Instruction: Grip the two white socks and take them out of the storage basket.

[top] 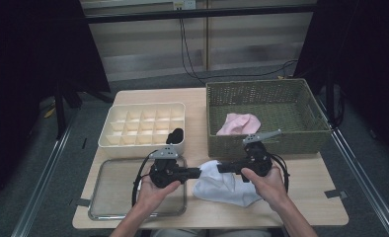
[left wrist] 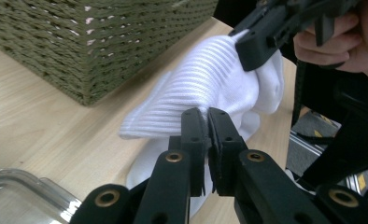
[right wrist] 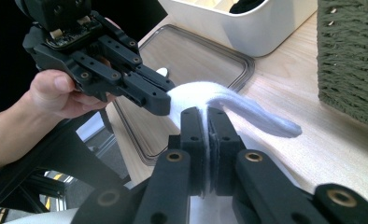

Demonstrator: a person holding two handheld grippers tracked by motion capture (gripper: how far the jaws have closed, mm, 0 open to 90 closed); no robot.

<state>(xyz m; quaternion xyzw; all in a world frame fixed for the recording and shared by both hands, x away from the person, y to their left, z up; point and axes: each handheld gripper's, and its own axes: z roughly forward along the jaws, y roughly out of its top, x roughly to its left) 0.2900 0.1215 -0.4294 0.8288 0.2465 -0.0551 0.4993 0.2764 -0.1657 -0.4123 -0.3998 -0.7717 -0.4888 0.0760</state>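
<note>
White sock (top: 221, 183) was seen lower centre of the high view, on the table (top: 306, 185), below the wicker basket (top: 266, 116). It was pinched from both sides: left gripper (top: 198, 173) jaws clamped on it, right gripper (top: 220, 168) jaws likewise clamped.
</note>
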